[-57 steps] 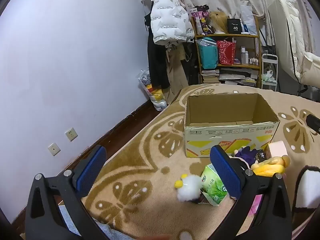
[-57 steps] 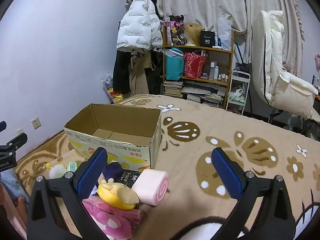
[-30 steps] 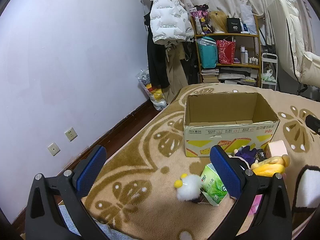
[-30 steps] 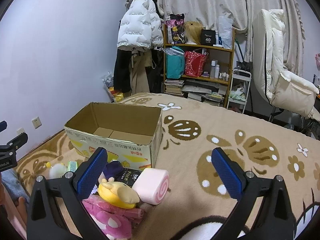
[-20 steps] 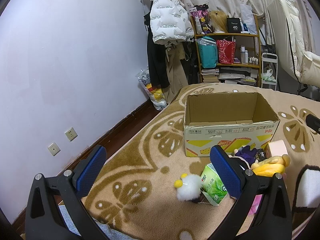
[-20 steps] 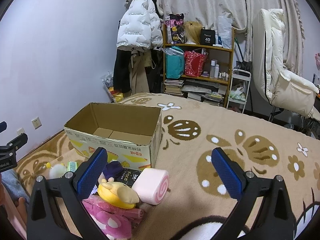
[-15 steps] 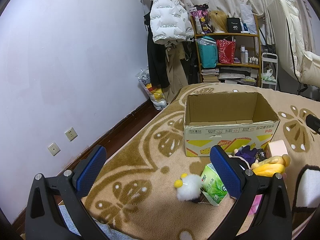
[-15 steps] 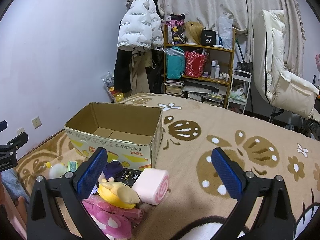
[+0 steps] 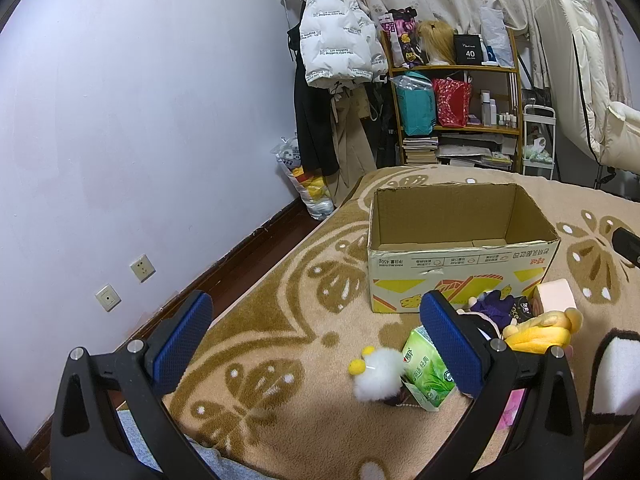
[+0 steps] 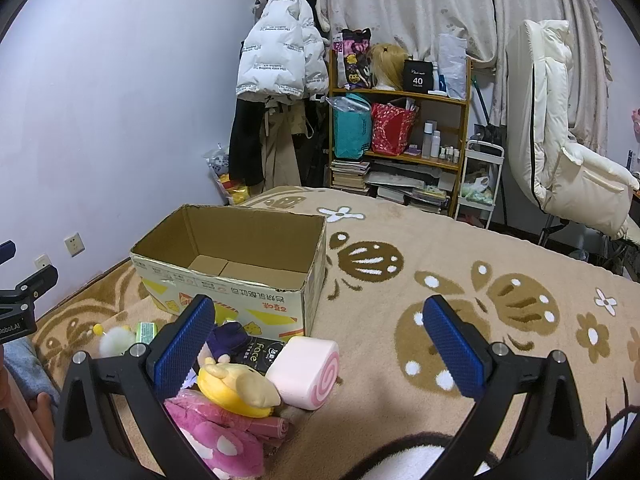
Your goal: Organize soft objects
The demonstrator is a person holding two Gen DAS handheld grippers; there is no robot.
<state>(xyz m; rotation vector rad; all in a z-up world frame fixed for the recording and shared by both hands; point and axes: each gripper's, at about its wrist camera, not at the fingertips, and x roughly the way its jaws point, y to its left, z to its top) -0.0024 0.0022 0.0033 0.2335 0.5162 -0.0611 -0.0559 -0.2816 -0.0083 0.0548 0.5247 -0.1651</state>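
Carpet (image 10: 400,240) with brown butterflies bears a cardboard box (image 10: 240,280); left tongs (image 9: 316,340) and right tongs (image 10: 320,344) spread, empty.

Above the patterned rug (image 10: 400,240), the right hand-held gripper (image 10: 320,344) hangs with jaws spread wide and empty, near a yellow plush (image 10: 236,390), pink roll cushion (image 10: 306,372) and open cardboard box (image 10: 240,276).

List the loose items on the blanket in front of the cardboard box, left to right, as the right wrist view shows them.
white fluffy toy → green tissue pack → purple plush → pink swirl roll cushion. The yellow plush, pink plush and black packet overlap these, so they are left out.
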